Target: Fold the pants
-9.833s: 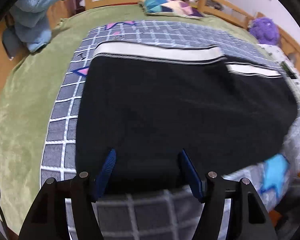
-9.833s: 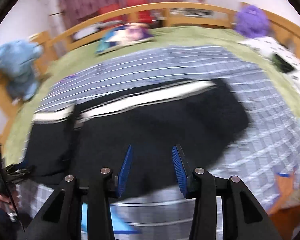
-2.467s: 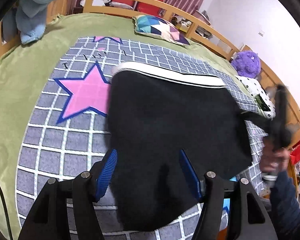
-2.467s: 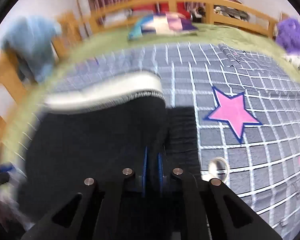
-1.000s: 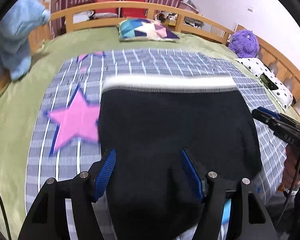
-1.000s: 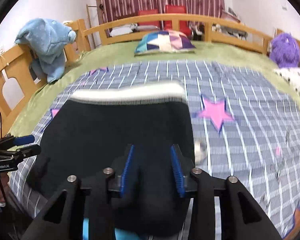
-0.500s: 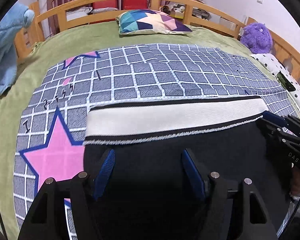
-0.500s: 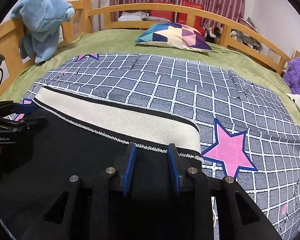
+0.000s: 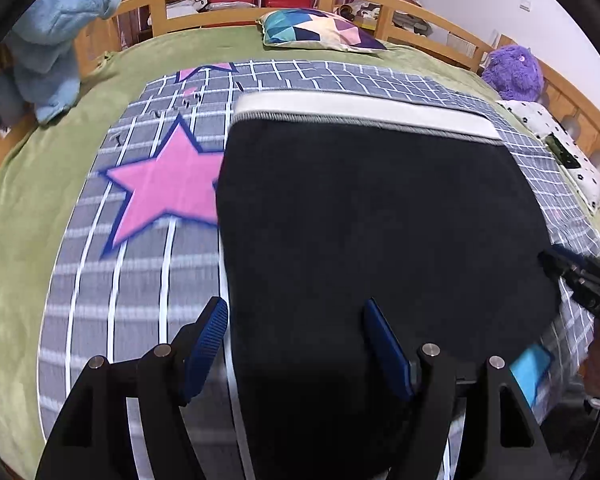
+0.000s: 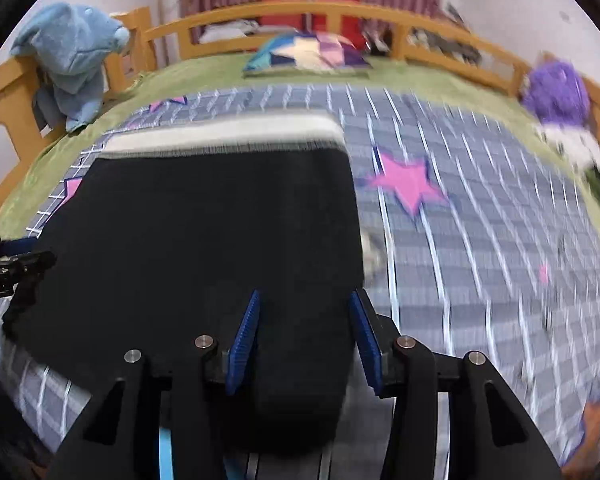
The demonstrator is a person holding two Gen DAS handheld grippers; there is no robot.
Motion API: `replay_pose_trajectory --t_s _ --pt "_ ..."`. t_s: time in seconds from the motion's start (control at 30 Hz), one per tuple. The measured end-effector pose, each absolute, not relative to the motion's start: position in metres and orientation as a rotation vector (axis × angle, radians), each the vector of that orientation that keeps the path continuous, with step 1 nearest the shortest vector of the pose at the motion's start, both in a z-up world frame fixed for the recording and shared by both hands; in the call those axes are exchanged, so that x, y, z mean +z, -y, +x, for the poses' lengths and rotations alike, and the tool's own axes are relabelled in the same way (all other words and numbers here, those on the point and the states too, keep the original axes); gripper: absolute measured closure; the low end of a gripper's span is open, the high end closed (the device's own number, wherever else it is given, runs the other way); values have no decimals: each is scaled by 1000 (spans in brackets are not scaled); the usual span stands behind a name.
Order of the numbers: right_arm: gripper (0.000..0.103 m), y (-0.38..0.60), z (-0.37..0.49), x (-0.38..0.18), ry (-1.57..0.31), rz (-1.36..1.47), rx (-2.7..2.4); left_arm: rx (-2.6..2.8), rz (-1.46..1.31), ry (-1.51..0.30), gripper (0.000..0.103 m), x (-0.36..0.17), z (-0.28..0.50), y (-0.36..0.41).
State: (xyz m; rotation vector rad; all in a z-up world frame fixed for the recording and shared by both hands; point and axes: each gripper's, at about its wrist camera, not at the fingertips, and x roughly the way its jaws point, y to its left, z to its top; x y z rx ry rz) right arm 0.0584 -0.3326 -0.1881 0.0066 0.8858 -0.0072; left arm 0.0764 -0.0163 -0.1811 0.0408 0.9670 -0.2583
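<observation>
Both grippers, left gripper [image 9: 296, 346] and right gripper [image 10: 306, 338], jaws apart over pants [image 9: 372, 220] at lower frame; probably grab near corners evenly.

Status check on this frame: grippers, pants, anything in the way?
Left gripper open, right gripper open, neither gripping. Black pants folded, flat on checked blanket. Nothing on them.

"RobotAI", partly cut, on left tongs [image 10: 4, 268]
</observation>
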Motion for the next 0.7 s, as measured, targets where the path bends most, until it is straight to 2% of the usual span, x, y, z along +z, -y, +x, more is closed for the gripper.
replay_pose_trajectory --t_s 0.17,0.23,0.37,0.43,0.53,0.6,0.67,0.7 --pt "57 338 20 -202 -959 102 -17 -244 9 -976 34 -178 38 7" --pt "57 337 7 -192 -924 114 -36 -246 0 -1005 35 -167 30 12" --pt "56 324 -14 -146 -845 68 -66 -227 55 -924 34 -117 4 29" --pt "49 317 -20 -125 -827 53 -75 -222 53 -873 33 -93 -8 33" --pt "47 304 -27 -91 -838 55 -85 -200 -3 -815 32 -70 -21 29" --pt "38 292 -34 -73 -834 34 -65 -193 -23 -825 32 -61 -24 28" --pt "35 284 -46 -61 -826 19 -69 -202 -29 -819 32 -53 -30 30" --pt "25 279 -50 -56 -816 7 -63 -193 -17 -806 31 -49 -33 31"
